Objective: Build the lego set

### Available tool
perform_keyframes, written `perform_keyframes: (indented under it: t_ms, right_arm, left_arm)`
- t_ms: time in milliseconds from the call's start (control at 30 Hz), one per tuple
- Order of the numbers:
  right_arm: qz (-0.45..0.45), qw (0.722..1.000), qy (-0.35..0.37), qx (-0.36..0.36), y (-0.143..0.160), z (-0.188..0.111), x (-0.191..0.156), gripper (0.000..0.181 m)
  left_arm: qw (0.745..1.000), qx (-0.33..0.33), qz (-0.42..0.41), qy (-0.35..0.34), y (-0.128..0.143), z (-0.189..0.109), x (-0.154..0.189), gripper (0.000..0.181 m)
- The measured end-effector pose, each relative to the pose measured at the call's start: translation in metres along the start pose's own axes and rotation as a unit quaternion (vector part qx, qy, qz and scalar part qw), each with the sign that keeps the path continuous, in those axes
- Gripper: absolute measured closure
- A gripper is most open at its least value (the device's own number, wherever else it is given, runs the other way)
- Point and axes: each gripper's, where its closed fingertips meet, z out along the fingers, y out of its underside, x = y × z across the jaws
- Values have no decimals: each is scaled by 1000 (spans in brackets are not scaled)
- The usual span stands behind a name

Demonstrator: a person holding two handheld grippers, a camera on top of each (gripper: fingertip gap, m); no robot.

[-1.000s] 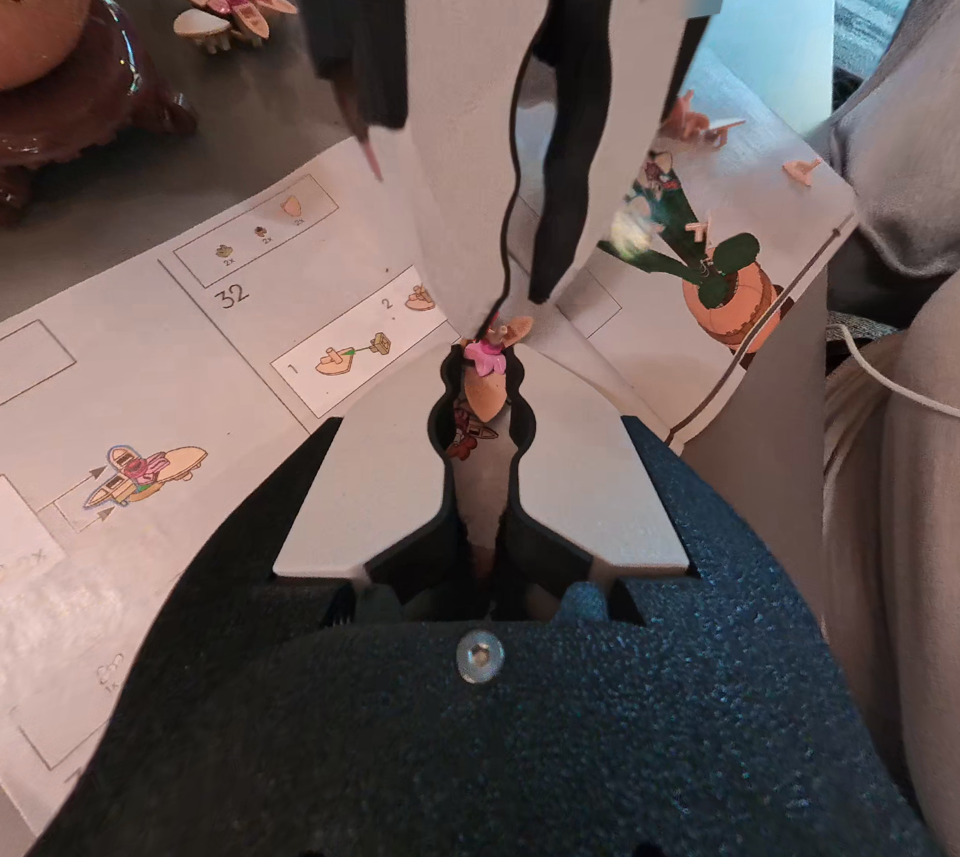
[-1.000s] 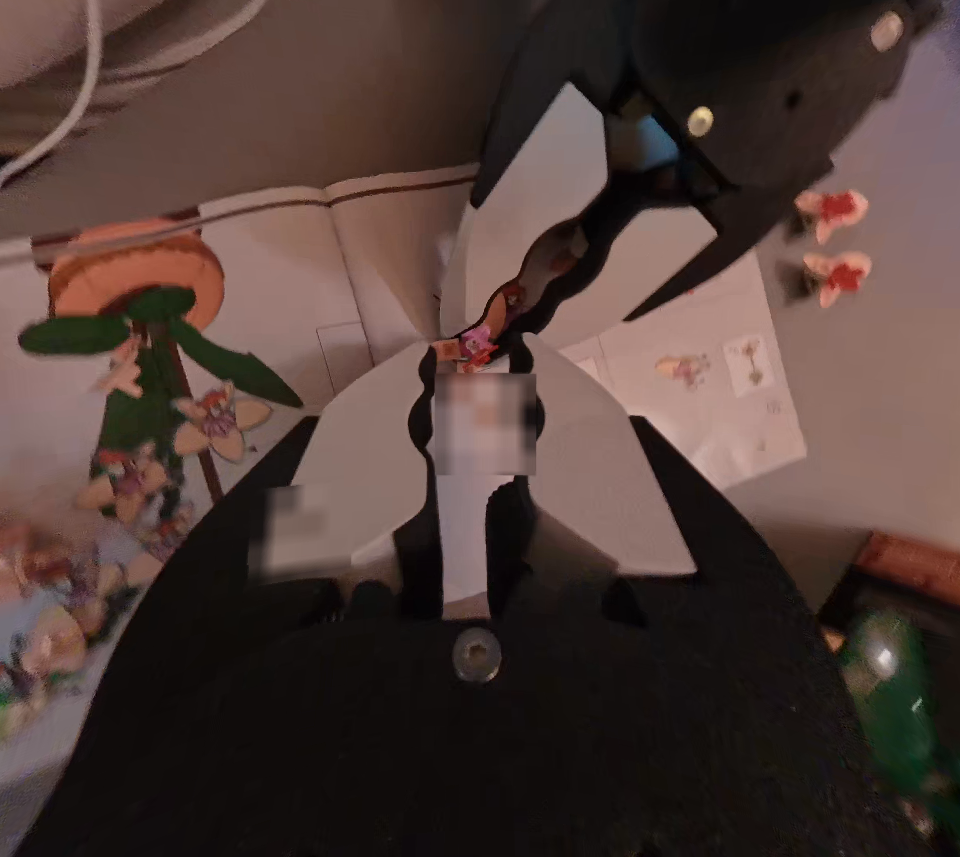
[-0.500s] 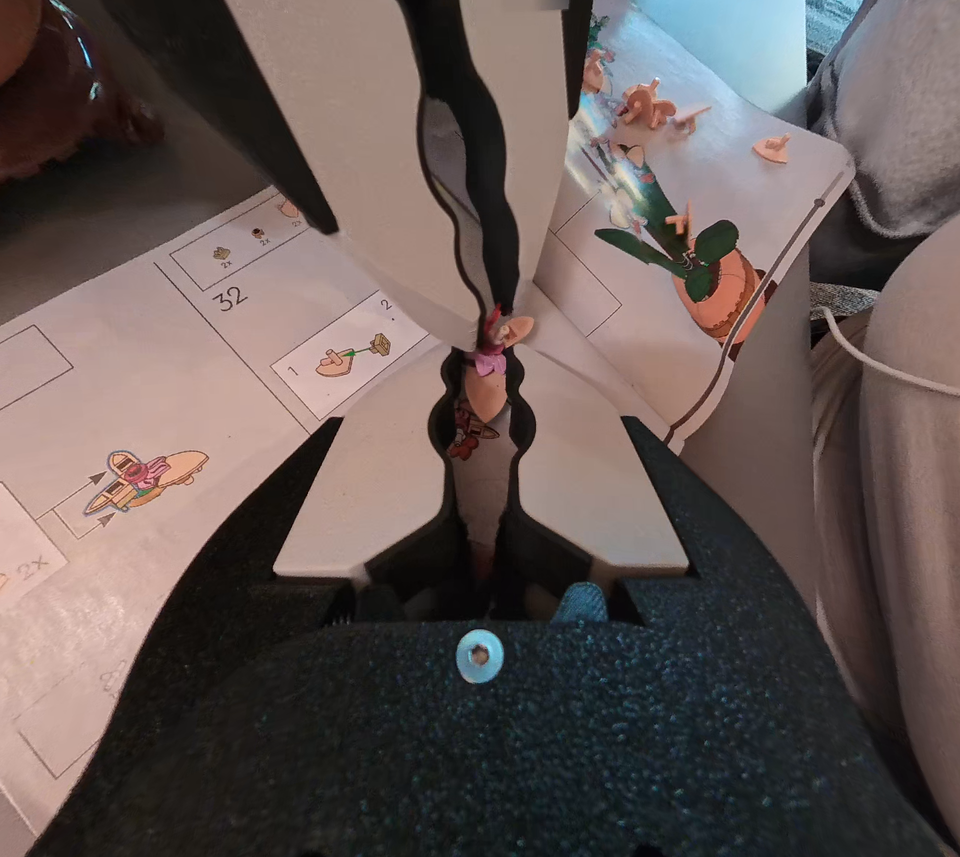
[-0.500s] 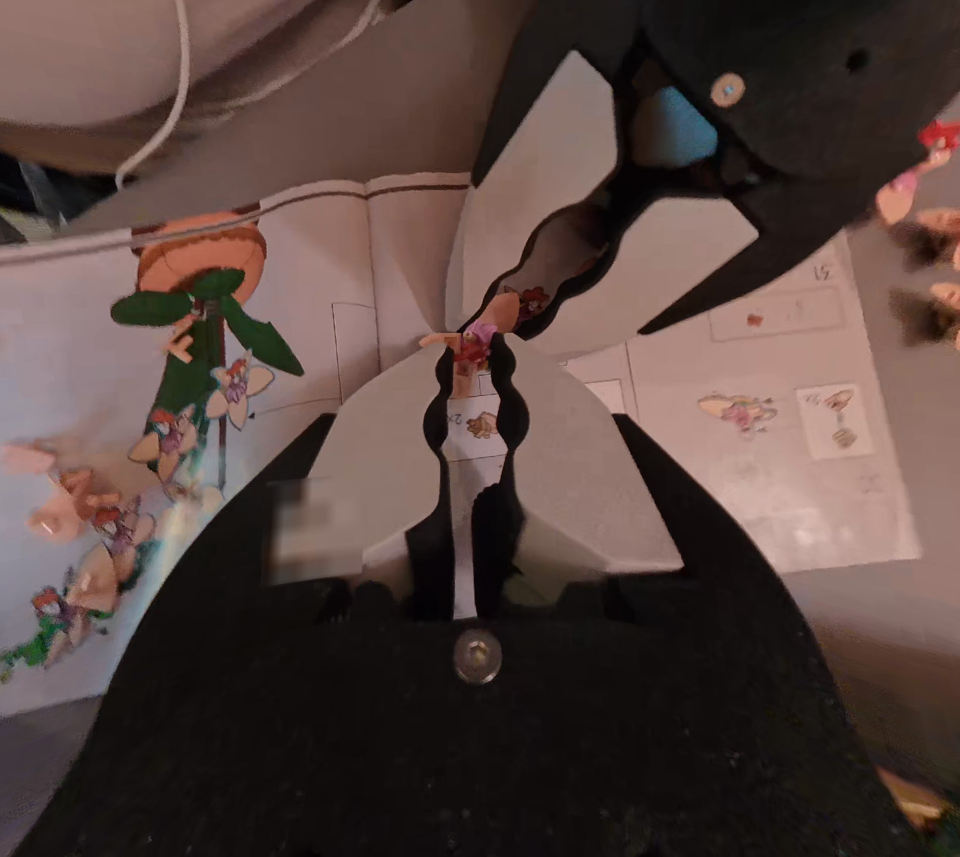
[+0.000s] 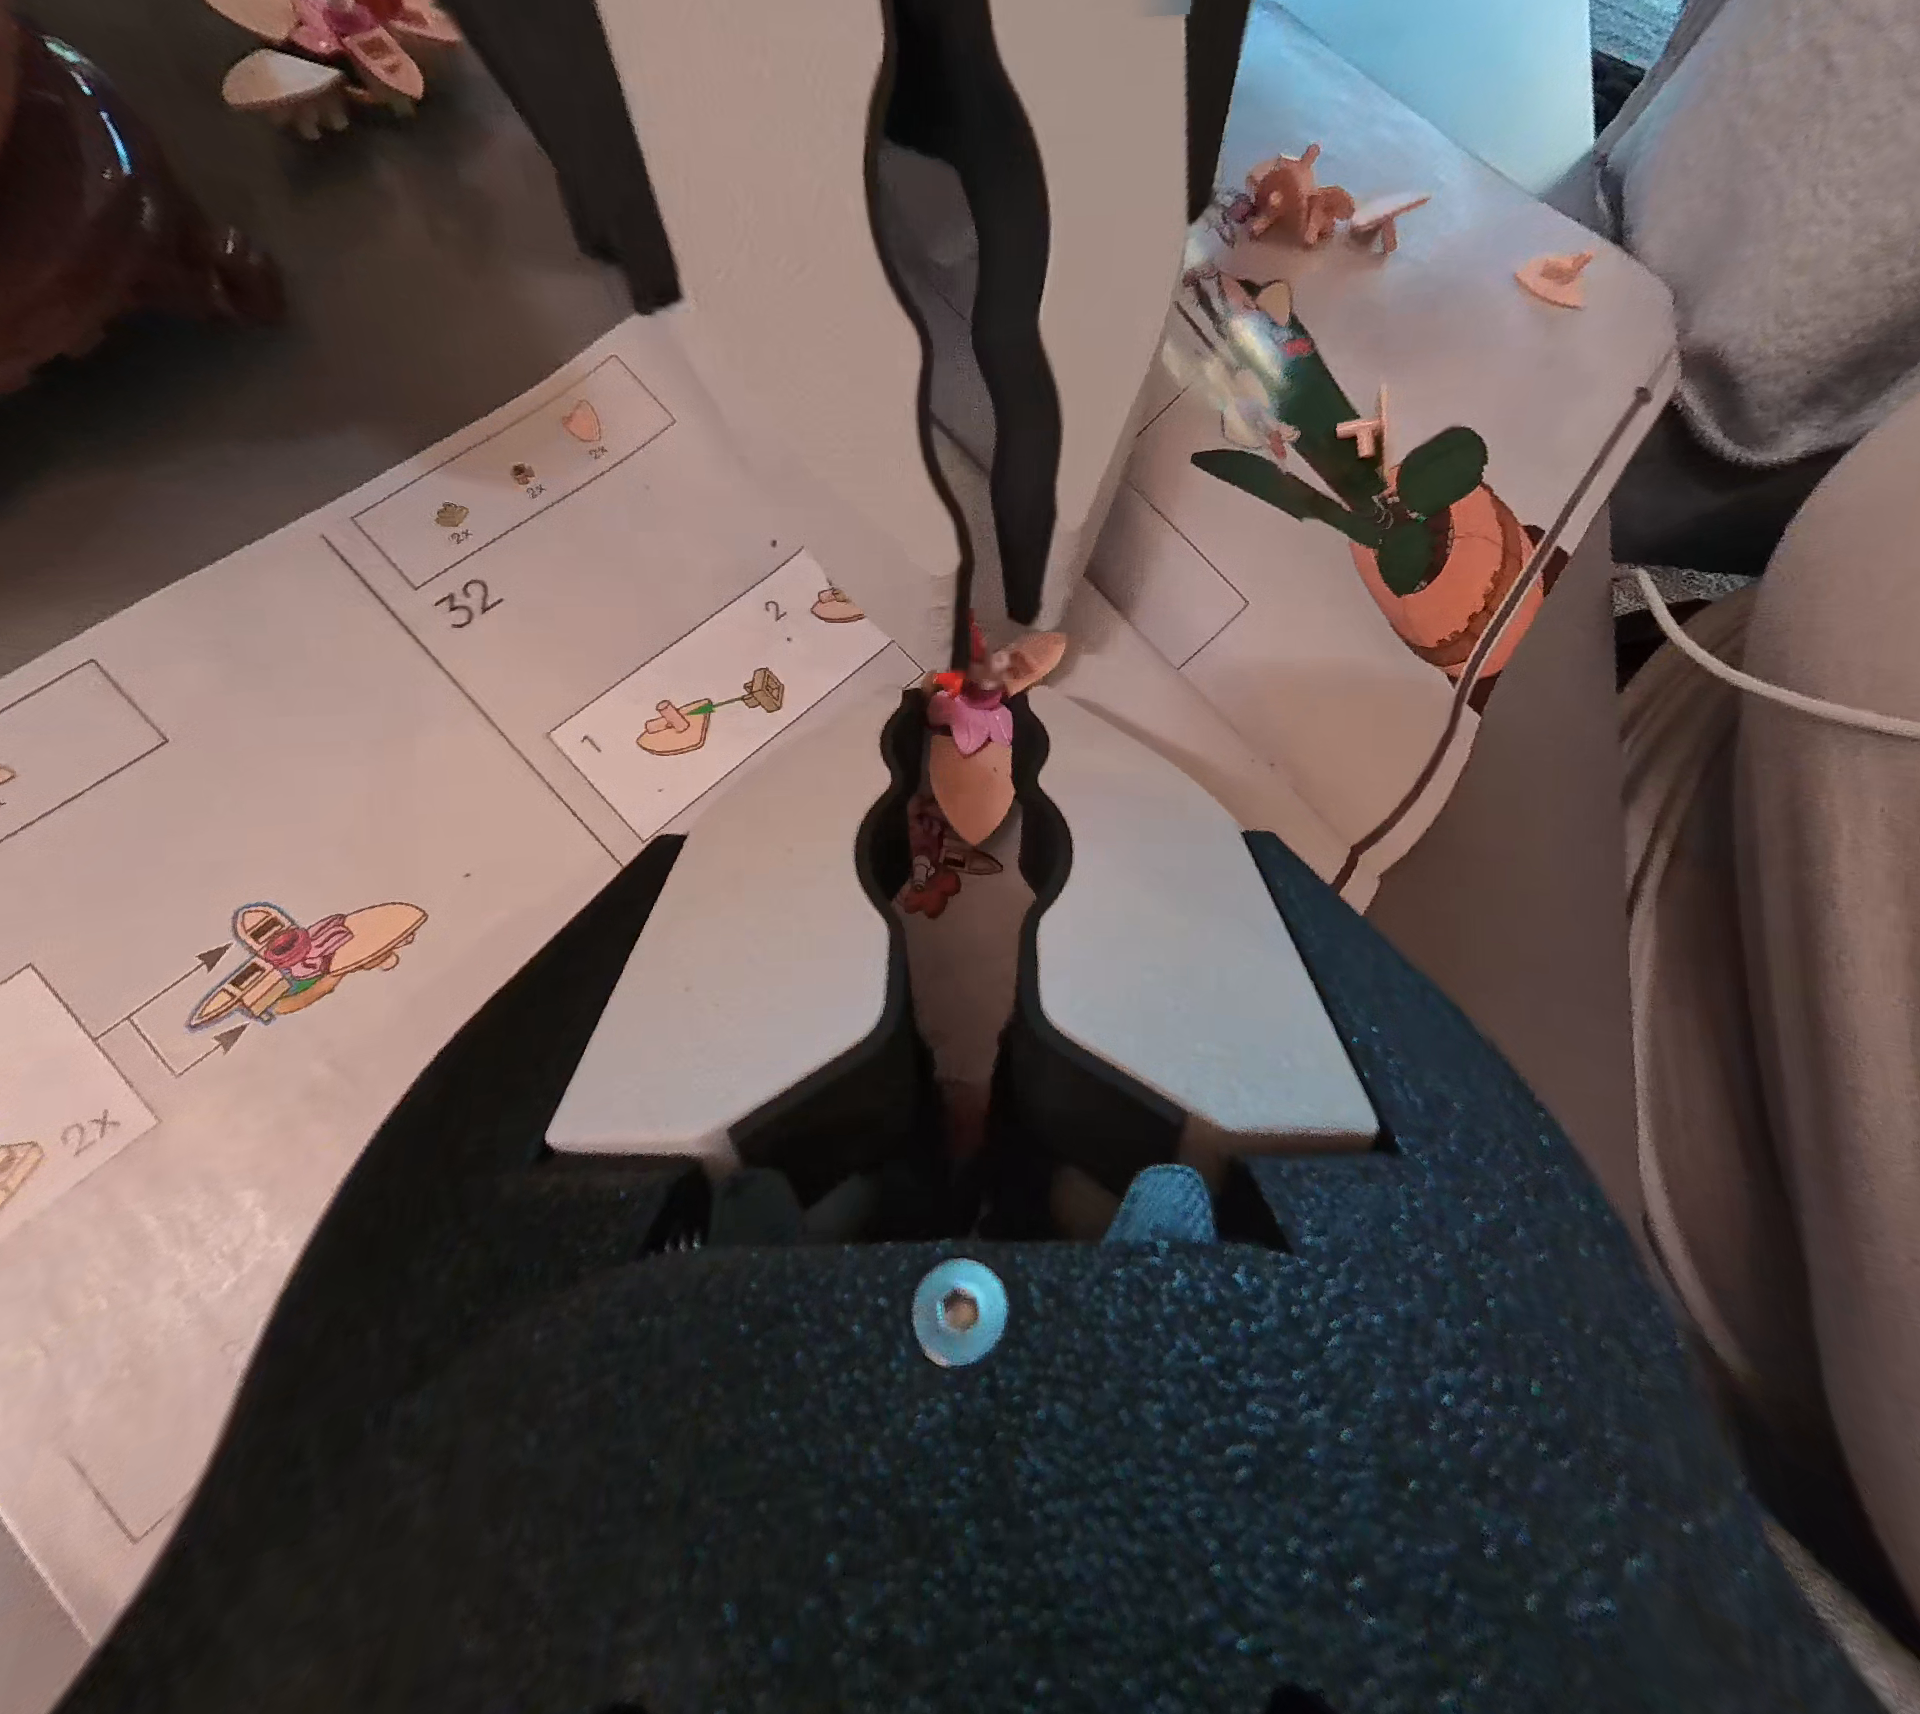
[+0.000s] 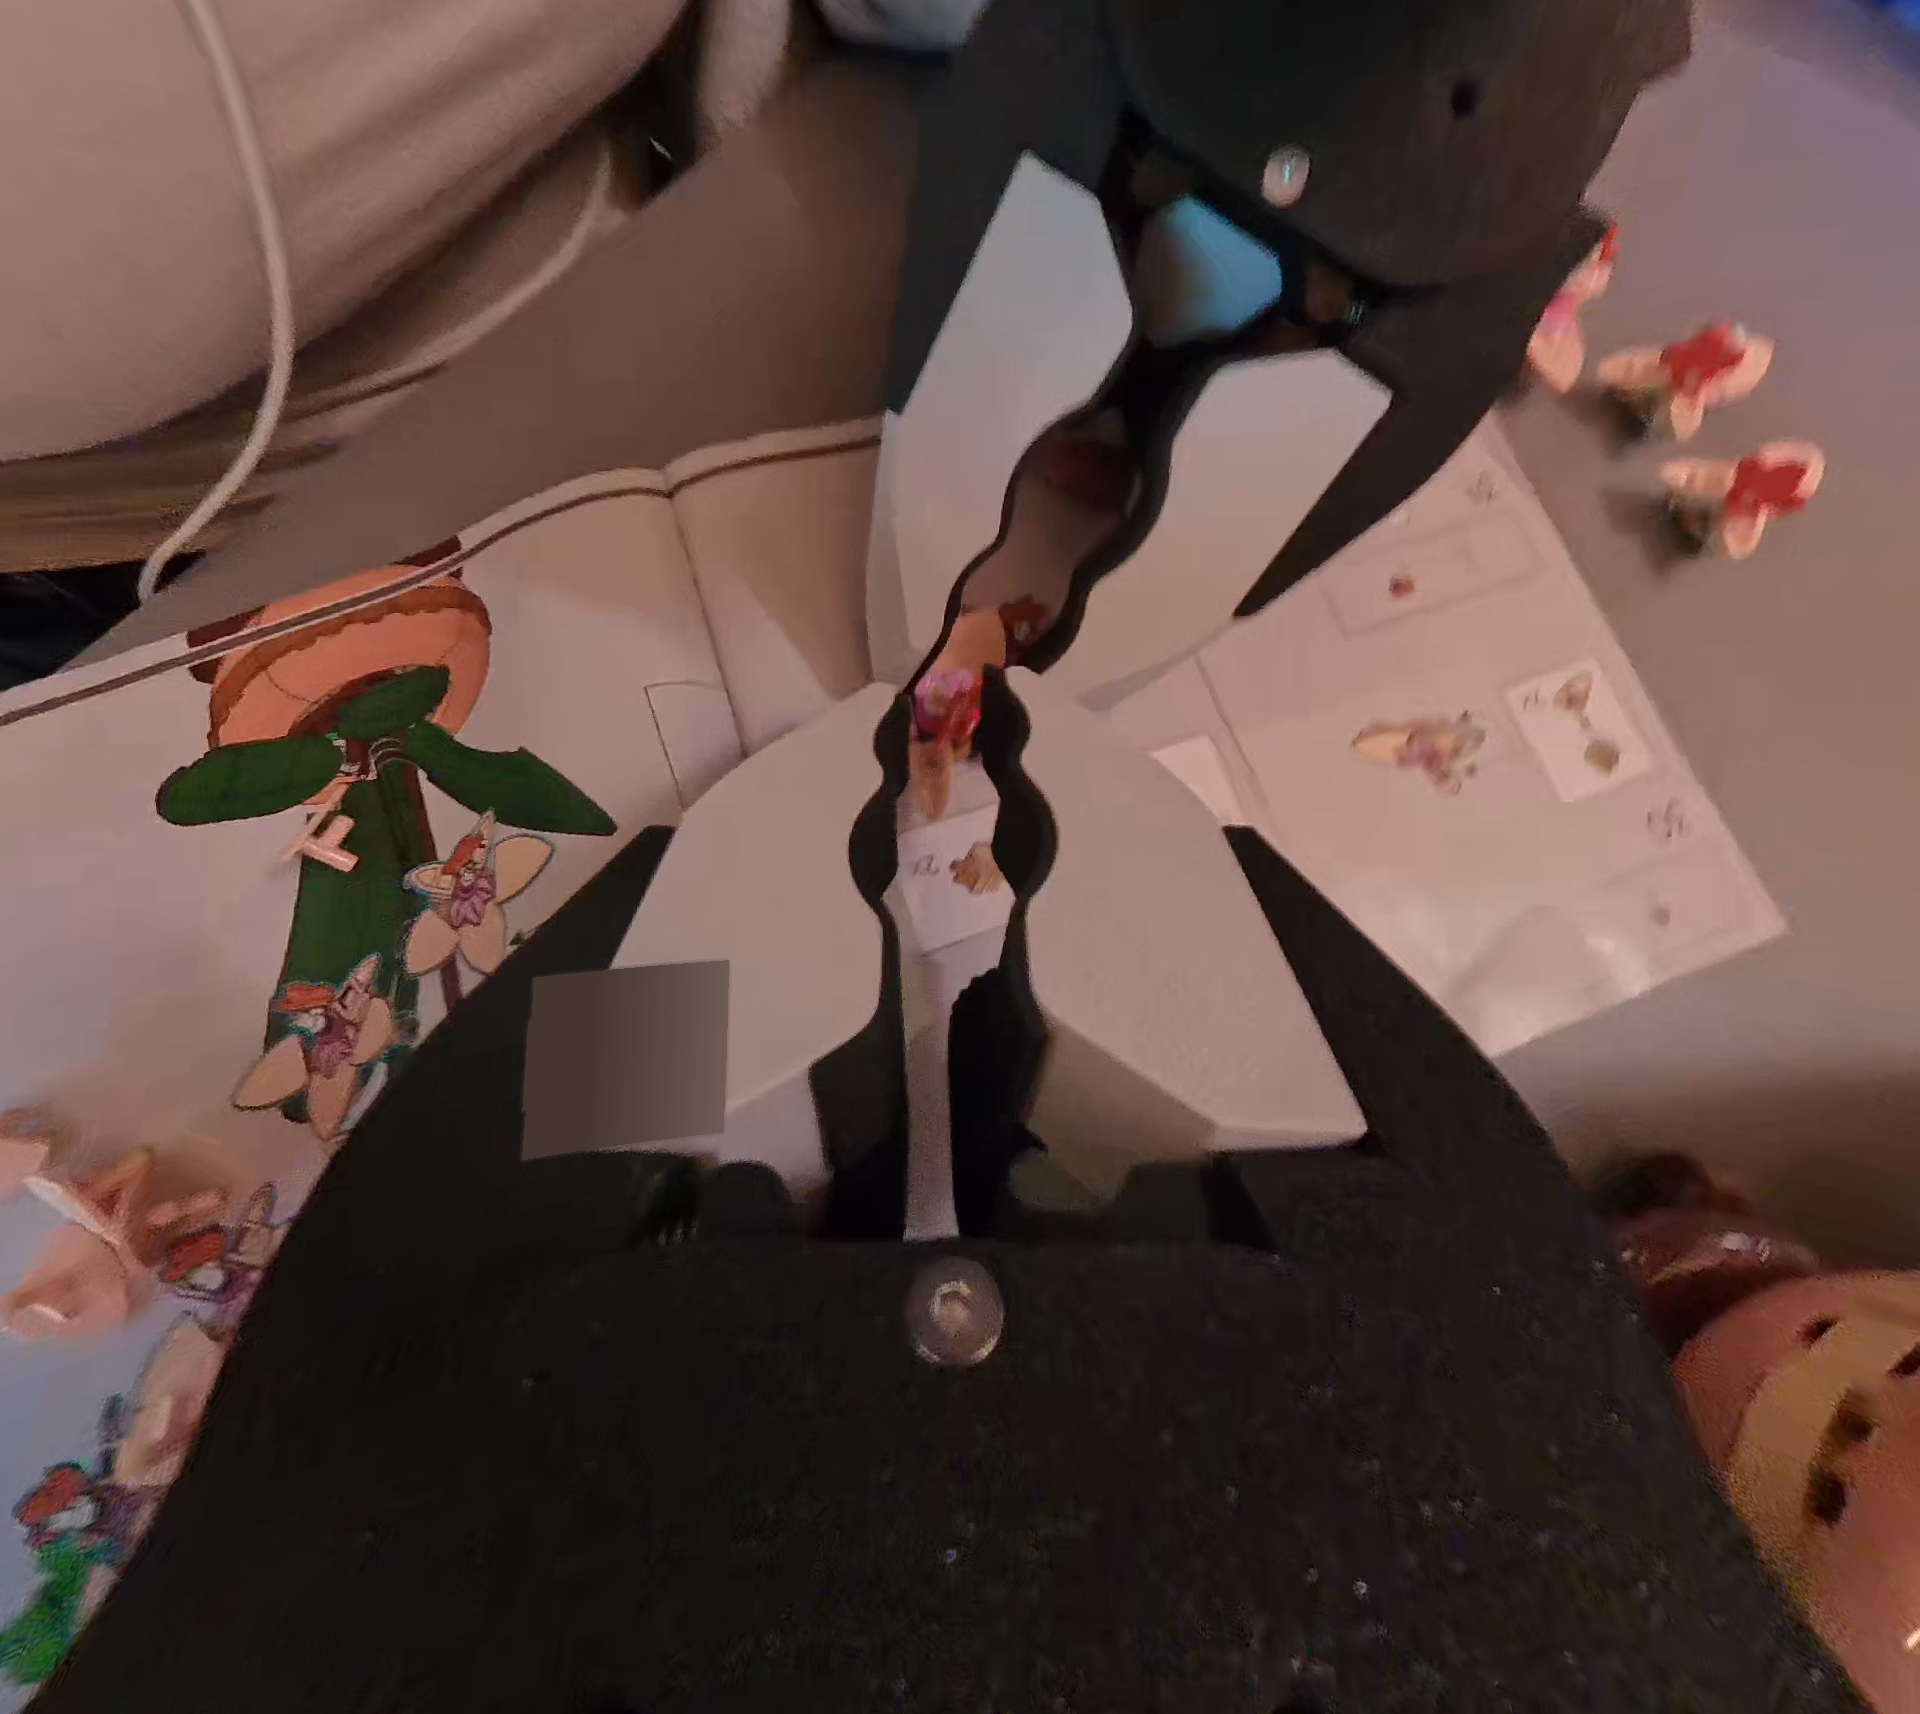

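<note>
Left gripper (image 5: 964,729), with pale grey fingers on a black textured body, is pinched on a small lego flower assembly (image 5: 971,771): a tan petal-shaped plate with a magenta blossom piece at its far end, held between the fingertips above an open instruction booklet (image 5: 312,729). Right gripper (image 6: 951,719), of the same build, meets it tip to tip from the opposite side; its fingers are drawn close on the red and pink end of the same assembly (image 6: 945,708), from which a second tan petal (image 5: 1034,656) juts sideways. In the left wrist view the right gripper (image 5: 987,615) descends from the top of the frame with only a thin wavy gap between its fingers; in the right wrist view the left gripper (image 6: 1003,625) enters from the upper right.

The booklet lies on a grey table (image 5: 343,251), its pages showing step diagrams and a printed picture of a potted orchid (image 5: 1434,542). Loose tan lego pieces (image 5: 1309,204) rest on the booklet's far page. A finished tan-and-pink lego flower (image 5: 322,28) stands on the table beyond the booklet, near a dark red glossy object (image 5: 94,210). Two further red-and-tan flowers (image 6: 1714,438) lie on the table in the right wrist view. A person's grey trousers (image 5: 1787,937) and a white cord (image 5: 1766,688) border the scene.
</note>
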Motion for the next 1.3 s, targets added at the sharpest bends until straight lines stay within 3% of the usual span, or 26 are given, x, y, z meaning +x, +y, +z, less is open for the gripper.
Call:
perform_keyframes:
  t_ms: [267, 567, 767, 1067, 1300]
  right_arm:
    - [-48, 992, -118, 6, -4, 9, -7, 169]
    - [-78, 987, -137, 8, -4, 11, -12, 166]
    - [-113, 988, -109, 10, -3, 12, -9, 171]
    - [20, 999, -24, 26, -3, 13, -7, 173]
    - [149, 986, 73, 22, 1, 11, -5, 173]
  left_arm:
    - [999, -10, 29, 40, 3, 0, 10, 165]
    - [997, -16, 47, 65, 4, -1, 12, 165]
    - [997, -15, 45, 63, 4, -1, 12, 165]
    - [999, -7, 28, 28, 4, -1, 11, 165]
    - [1000, 3, -6, -14, 3, -1, 10, 165]
